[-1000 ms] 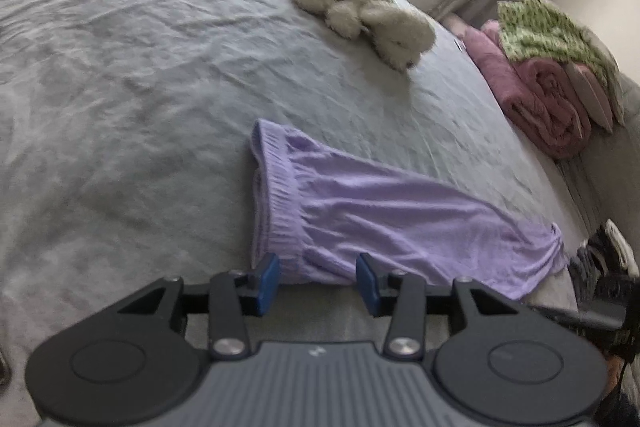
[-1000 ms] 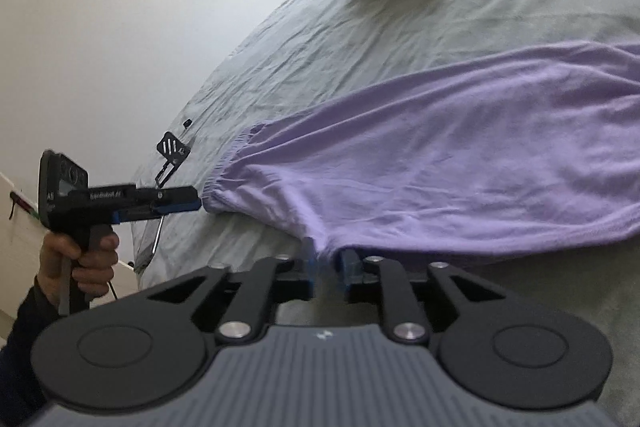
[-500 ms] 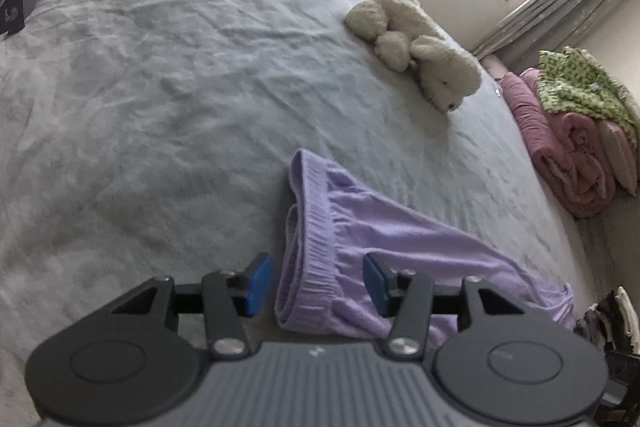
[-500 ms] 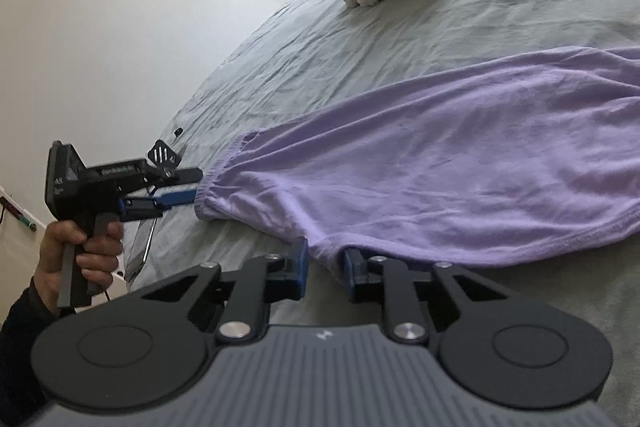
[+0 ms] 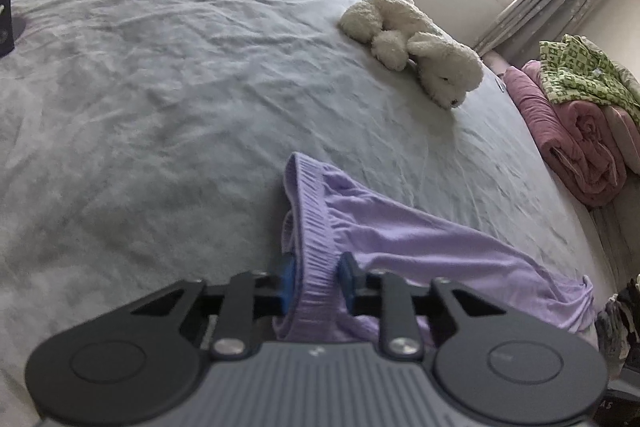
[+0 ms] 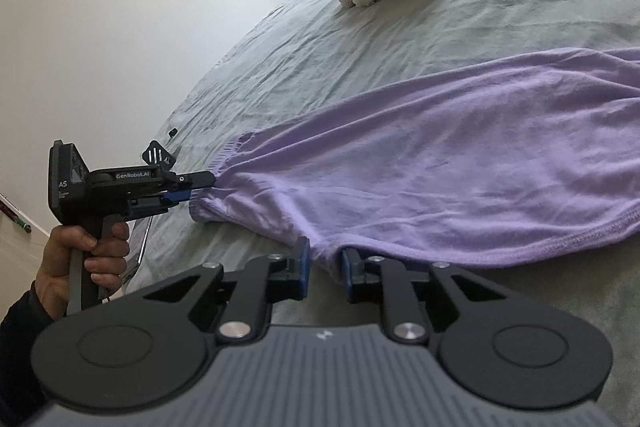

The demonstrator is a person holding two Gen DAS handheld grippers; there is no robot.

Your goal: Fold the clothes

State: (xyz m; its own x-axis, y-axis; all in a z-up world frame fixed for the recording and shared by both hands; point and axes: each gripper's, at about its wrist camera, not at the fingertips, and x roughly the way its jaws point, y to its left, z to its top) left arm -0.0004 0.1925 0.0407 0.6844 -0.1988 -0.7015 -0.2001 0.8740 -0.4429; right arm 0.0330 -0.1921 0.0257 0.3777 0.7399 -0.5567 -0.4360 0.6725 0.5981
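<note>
Left wrist: ribbed waistband point(image 5: 316, 259) just pinched by closing left hand-held gripper point(image 5: 318, 277); right hand-held gripper point(image 6: 324, 263) clamped on lower edge of purple shorts point(image 6: 440, 163). Light, limp cloth, judged best held at hems.

wrist cams close, both see bed point(image 5: 160, 75)

Only readable stuff is on the left gripper point(image 6: 200, 187) in the right wrist view: "GenRobot.AI" in white along its black top bar, and "AS" on the boxy rear block. Smaller print under that is too tiny to read.
</note>
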